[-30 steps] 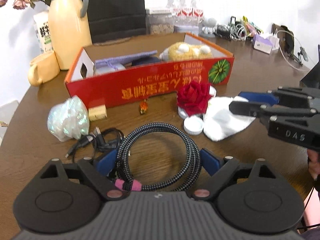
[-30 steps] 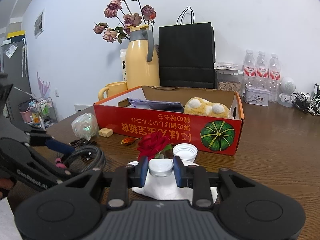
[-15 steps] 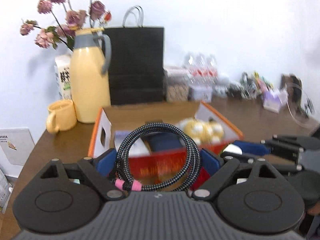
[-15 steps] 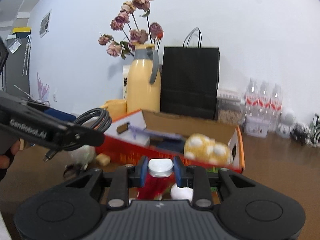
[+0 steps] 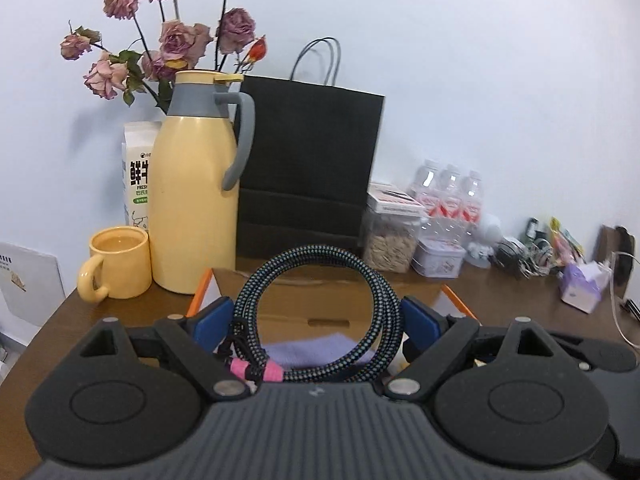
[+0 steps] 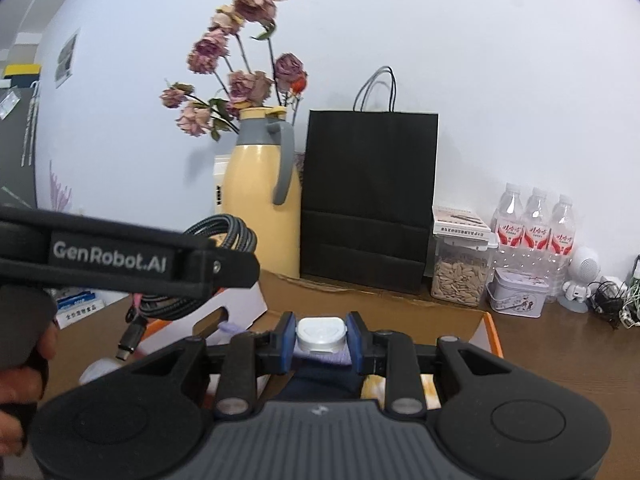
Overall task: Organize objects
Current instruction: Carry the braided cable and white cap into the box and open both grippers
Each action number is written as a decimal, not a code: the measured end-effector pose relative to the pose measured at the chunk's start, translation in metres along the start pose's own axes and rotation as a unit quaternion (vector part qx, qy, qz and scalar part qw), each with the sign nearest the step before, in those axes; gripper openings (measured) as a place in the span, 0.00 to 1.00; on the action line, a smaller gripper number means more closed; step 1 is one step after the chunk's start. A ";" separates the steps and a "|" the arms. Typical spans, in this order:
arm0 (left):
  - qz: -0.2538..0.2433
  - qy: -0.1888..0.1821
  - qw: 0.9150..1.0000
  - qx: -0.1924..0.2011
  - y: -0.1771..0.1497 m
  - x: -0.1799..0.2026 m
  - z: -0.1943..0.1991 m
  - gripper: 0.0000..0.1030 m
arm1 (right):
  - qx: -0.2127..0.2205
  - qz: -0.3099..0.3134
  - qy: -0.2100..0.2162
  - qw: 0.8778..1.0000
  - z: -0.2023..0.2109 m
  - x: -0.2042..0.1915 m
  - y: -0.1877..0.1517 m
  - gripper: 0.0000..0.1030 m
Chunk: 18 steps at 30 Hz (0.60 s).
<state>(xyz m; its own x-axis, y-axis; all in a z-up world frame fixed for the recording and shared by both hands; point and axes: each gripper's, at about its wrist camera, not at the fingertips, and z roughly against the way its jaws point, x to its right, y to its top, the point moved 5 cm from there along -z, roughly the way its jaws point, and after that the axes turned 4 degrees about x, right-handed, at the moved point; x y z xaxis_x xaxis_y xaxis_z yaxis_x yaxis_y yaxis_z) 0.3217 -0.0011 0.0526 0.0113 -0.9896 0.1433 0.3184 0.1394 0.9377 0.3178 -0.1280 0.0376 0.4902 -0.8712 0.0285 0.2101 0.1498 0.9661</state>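
Observation:
My left gripper [image 5: 316,316] holds a coiled black braided cable [image 5: 384,300] with a pink tie; its blue pads press the coil's two sides. The coil hangs upright over the open orange cardboard box [image 5: 320,292], where a purple cloth [image 5: 316,350] lies. My right gripper [image 6: 321,334] is shut on a small white cap [image 6: 321,332], also above the box [image 6: 486,324]. In the right wrist view the left gripper [image 6: 224,268] crosses from the left with the cable [image 6: 224,232], its plug dangling down.
Behind the box stand a yellow thermos jug [image 5: 192,200], a yellow mug [image 5: 116,264], a milk carton [image 5: 138,172], dried roses and a black paper bag [image 5: 308,168]. To the right are a seed jar [image 5: 390,244], a tin [image 5: 438,258], water bottles [image 5: 450,200] and tangled cords [image 5: 520,256].
Both grippers have risen from the table with their loads and moved forward over the box. The table items in front of the box have dropped out of view.

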 end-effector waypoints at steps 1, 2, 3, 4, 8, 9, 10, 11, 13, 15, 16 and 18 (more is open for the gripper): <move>0.001 0.003 1.000 -0.001 0.000 -0.001 -0.006 0.88 | -0.001 -0.002 -0.002 1.000 -0.008 0.002 0.001 0.25; 0.000 0.006 1.000 -0.001 0.000 -0.002 -0.013 0.88 | -0.003 -0.004 -0.005 1.000 -0.016 0.004 0.002 0.25; 0.000 0.012 1.000 -0.003 -0.002 -0.005 -0.021 0.88 | -0.004 -0.005 -0.007 1.000 -0.023 0.006 0.003 0.25; 0.003 0.016 1.000 -0.005 -0.004 -0.007 -0.027 0.88 | -0.005 -0.006 -0.010 1.000 -0.029 0.008 0.002 0.25; 0.003 0.020 0.999 -0.025 -0.019 -0.015 -0.053 0.88 | -0.005 -0.014 -0.021 1.000 -0.047 0.016 -0.009 0.25; 0.002 0.024 0.999 -0.032 -0.023 -0.017 -0.058 0.88 | -0.010 -0.015 -0.021 1.000 -0.050 0.017 -0.013 0.25; 0.004 0.025 0.999 -0.037 -0.026 -0.019 -0.062 0.88 | -0.016 -0.016 -0.020 1.000 -0.054 0.018 -0.017 0.25; 0.005 0.023 0.999 -0.043 -0.029 -0.021 -0.065 0.88 | -0.022 -0.018 -0.019 0.999 -0.057 0.018 -0.021 0.25; 0.009 0.024 0.999 -0.046 -0.032 -0.022 -0.067 0.88 | -0.030 -0.019 -0.017 0.999 -0.061 0.018 -0.026 0.25; 0.008 0.025 0.999 -0.044 -0.033 -0.022 -0.066 0.89 | -0.036 -0.017 -0.018 0.999 -0.065 0.018 -0.031 0.25; 0.008 0.026 0.999 -0.043 -0.033 -0.022 -0.065 0.90 | -0.038 -0.017 -0.019 0.999 -0.065 0.018 -0.032 0.25; 0.011 0.033 0.999 -0.032 -0.033 -0.022 -0.063 0.97 | -0.035 -0.019 -0.024 0.999 -0.064 0.019 -0.034 0.28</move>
<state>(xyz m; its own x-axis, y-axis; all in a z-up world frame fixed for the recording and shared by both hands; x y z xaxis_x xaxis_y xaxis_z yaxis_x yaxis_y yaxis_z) 0.3708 0.0141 -0.0018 0.0803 -0.9869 0.1402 0.3770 0.1603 0.9122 0.3740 -0.1194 -0.0109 0.4396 -0.8982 0.0065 0.2864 0.1470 0.9468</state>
